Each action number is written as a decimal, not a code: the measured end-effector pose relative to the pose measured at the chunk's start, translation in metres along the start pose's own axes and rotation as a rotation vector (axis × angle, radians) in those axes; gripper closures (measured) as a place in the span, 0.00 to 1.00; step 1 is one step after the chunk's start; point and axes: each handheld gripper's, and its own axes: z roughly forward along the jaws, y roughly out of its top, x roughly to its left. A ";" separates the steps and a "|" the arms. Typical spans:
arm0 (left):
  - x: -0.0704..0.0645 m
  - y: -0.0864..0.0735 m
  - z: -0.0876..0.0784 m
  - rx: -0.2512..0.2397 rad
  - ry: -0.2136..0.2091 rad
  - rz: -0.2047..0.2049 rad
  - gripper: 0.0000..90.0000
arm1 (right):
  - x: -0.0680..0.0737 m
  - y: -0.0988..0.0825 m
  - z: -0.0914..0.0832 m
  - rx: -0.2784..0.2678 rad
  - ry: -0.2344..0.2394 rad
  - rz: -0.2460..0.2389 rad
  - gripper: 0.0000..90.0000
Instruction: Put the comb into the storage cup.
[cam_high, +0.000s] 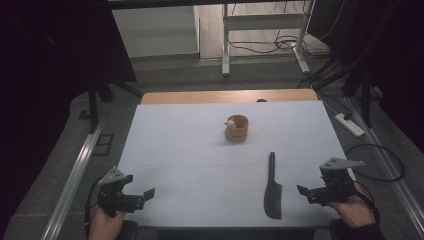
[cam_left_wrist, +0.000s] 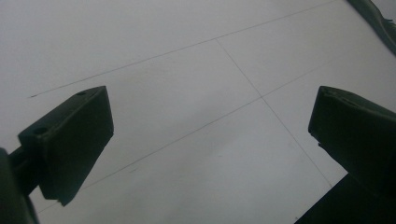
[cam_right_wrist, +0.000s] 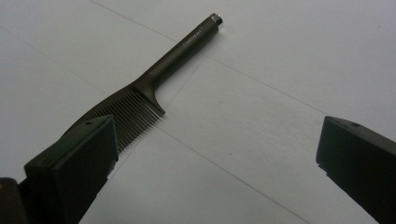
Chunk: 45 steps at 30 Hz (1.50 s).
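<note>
Right gripper view alone reveals the comb's (cam_right_wrist: 140, 100) teeth (fine ones).

Both grippers are showing matte black bodies w/ blocky, wedge-shaped jaws, each w/ small round screw holes near the tips. The left gripper (cam_high: 134, 196) and right gripper (cam_high: 311, 192) are each wearing a grey three-cornered plate on top, w/ a black cable trailing off. The right wrist is showing a dark sleeve cuff.

comb (cam_high: 272, 192) | dark, long handle | flat on table, near-right | handle pts away fr person
</note>
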 end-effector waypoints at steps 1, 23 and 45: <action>0.000 0.000 0.000 -0.001 0.000 0.000 0.01 | 0.000 0.000 0.000 0.000 0.000 0.000 0.00; 0.001 0.000 0.000 -0.001 -0.002 -0.005 0.01 | -0.001 0.017 0.014 -0.013 0.076 -0.012 0.00; 0.002 0.000 0.000 -0.007 -0.008 -0.011 0.01 | 0.007 0.039 0.034 0.019 0.100 -0.034 0.00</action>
